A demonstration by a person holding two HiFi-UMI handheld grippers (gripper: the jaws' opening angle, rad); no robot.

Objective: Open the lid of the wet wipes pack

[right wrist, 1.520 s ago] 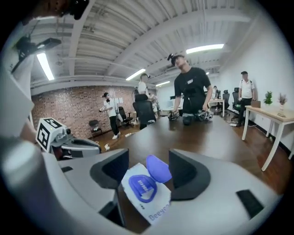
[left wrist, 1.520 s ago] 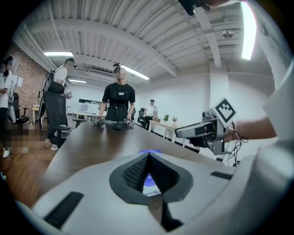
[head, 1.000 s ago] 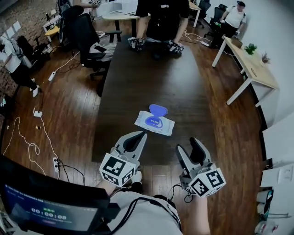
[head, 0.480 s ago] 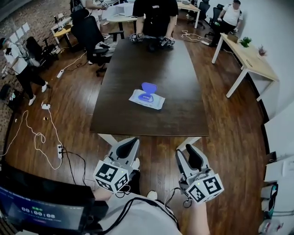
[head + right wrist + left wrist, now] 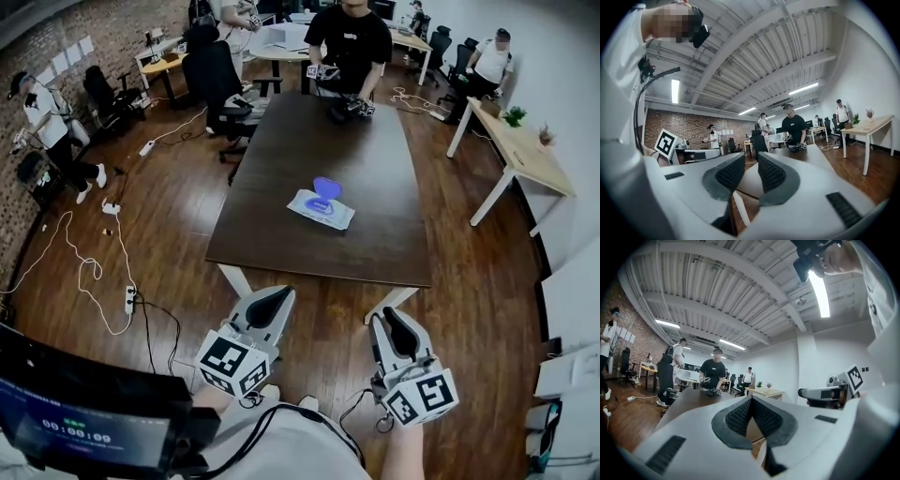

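Note:
The white wet wipes pack [image 5: 321, 210] lies near the middle of the dark table [image 5: 281, 234], and its blue lid [image 5: 326, 187] stands flipped up. Both grippers hang over the wooden floor, short of the table's near edge and far from the pack. My left gripper [image 5: 274, 300] [image 5: 751, 400] is shut, its pads meeting at the tips with nothing in them. The jaws of my right gripper [image 5: 397, 324] [image 5: 751, 164] are closing. A narrow gap still shows between its pads and nothing is in it.
A person [image 5: 349, 37] stands at the table's far end with other grippers. An office chair [image 5: 217, 80] stands at the far left corner and a white desk [image 5: 516, 141] on the right. Cables and a power strip [image 5: 129, 300] lie on the floor at left. A monitor [image 5: 84, 427] sits at bottom left.
Both grippers have drawn back from the table's near edge and now hang over the floor. The pack looks farther away. The right jaws have narrowed from wide apart to a small gap.

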